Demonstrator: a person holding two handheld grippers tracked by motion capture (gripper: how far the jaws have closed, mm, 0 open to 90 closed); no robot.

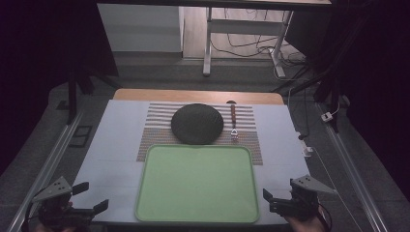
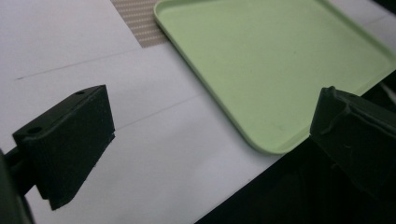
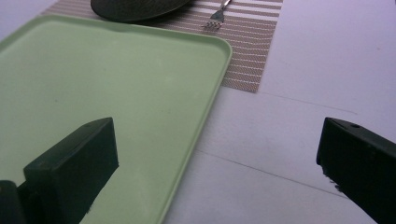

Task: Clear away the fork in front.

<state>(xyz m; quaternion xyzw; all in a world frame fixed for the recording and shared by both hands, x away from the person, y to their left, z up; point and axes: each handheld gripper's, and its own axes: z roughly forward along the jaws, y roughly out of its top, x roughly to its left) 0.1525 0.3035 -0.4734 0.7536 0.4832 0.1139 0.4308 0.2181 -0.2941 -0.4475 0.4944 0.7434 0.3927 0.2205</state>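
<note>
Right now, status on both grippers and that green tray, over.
Left gripper open, empty, off the tray's near left corner. Right gripper open, empty, at its near right corner. Green tray bare, untouched. Dark plate and fork on striped mat beyond; nothing blocking.

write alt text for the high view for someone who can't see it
An empty light green tray sits at the near edge of a white table, with open tongs at either side: the left gripper and right gripper, both holding nothing. Behind the tray, a dark round plate and a fork lie on a striped placemat.
</note>
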